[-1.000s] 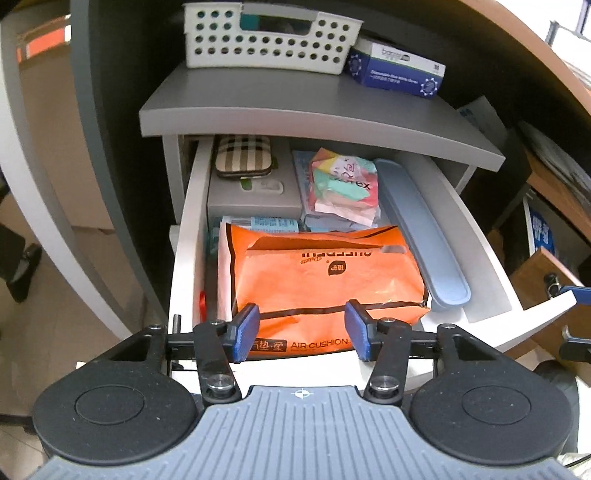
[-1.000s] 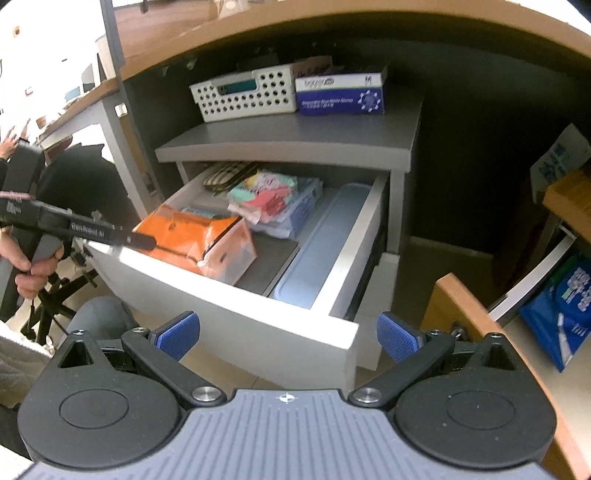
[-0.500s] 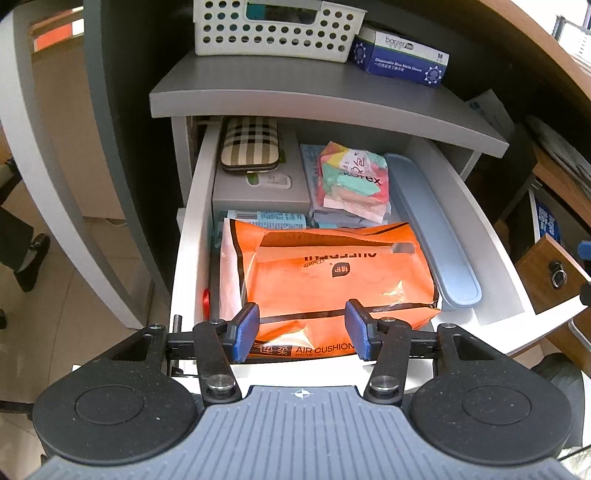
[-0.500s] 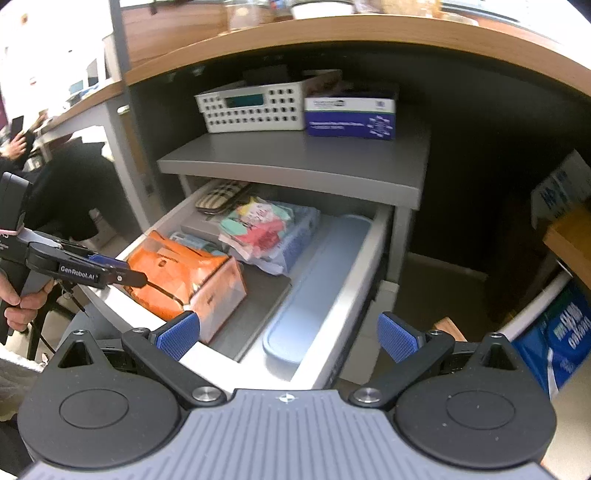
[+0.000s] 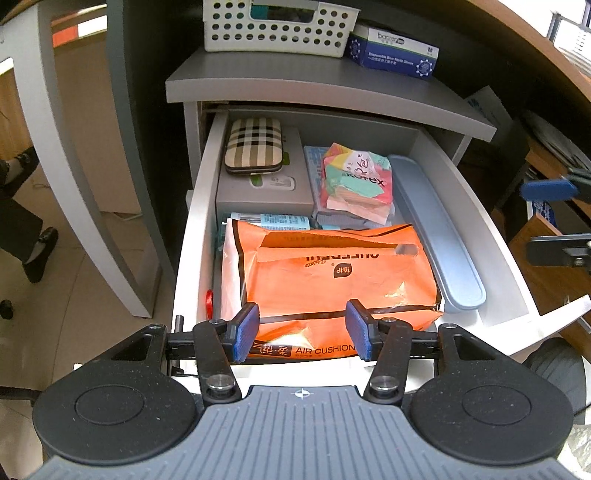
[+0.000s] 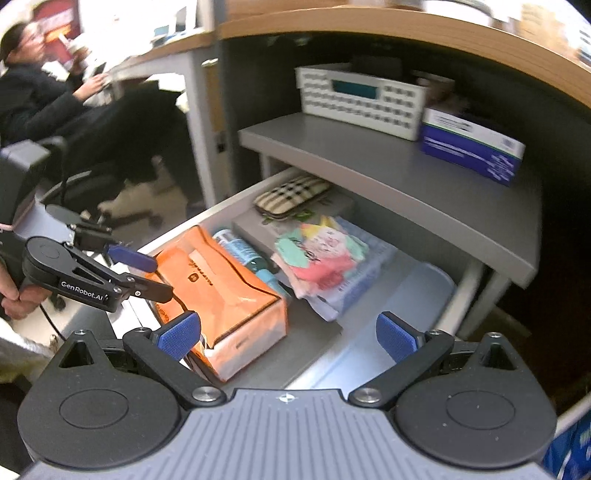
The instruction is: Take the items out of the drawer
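The white drawer [image 5: 192, 229] stands pulled out under a grey shelf. In it lie an orange tissue pack [image 5: 332, 280], a plaid case [image 5: 255, 146] on a grey box [image 5: 264, 192], a colourful tissue packet [image 5: 356, 181], a blue tube [image 5: 284, 221] and a long blue-grey case [image 5: 436, 229]. My left gripper [image 5: 302, 330] is open at the drawer's front edge, its pads over the orange pack's near end. My right gripper [image 6: 288, 338] is open wide above the drawer's right front, with the orange pack [image 6: 225, 295] and the long case [image 6: 391, 325] below it.
A white perforated basket [image 5: 277, 26] and a blue glove box [image 5: 395, 51] sit on the grey shelf [image 5: 314, 85]. A wooden desk top curves overhead. A wooden cabinet [image 5: 554, 266] stands to the right. A seated person [image 6: 48, 92] is at the far left.
My right gripper has moved forward and left over the drawer. My left gripper has shifted slightly, still at the drawer front over the orange pack.
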Demonstrator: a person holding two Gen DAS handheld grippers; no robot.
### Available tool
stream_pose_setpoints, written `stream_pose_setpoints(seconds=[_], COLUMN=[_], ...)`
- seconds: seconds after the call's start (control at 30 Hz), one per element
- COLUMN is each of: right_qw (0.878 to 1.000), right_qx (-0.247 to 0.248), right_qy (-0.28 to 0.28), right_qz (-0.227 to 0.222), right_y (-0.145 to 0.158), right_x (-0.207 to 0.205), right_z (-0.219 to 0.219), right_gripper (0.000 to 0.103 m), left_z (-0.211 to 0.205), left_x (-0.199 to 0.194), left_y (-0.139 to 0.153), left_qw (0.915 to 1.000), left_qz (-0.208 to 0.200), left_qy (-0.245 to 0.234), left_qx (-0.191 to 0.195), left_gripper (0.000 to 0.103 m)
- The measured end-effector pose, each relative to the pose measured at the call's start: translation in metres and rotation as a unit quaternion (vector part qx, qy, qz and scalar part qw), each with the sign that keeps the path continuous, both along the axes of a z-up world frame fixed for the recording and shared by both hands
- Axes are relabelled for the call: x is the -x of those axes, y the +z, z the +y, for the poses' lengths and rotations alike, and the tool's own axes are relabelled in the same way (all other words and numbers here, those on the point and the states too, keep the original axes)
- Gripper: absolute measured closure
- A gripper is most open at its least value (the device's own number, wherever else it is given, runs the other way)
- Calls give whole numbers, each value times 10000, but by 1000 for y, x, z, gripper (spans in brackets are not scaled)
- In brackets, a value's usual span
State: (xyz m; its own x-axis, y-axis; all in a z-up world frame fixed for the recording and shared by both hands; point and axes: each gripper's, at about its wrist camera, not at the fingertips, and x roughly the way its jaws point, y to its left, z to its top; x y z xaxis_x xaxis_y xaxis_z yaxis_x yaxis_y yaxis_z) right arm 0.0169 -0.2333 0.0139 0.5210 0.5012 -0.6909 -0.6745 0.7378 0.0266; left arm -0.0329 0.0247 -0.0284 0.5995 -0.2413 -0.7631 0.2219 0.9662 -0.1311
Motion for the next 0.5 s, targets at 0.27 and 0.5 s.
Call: stream_pose_setpoints(seconds=[0.27,0.5], right_qw=[9966,9913], right_qx=[229,412], right_qy=[775,1209], right_qz=[169,323], right_y=[-11,-25], right_x=[-25,-38], right_z=[46,77], right_gripper=[15,24], left_z=[-1,-1], left_x=[7,9], left_y=[1,1], left_qw=[9999,9997], left_qz=[-114,-195], left_qy=[56,79], left_qx=[-66,-79], left_gripper=[48,47])
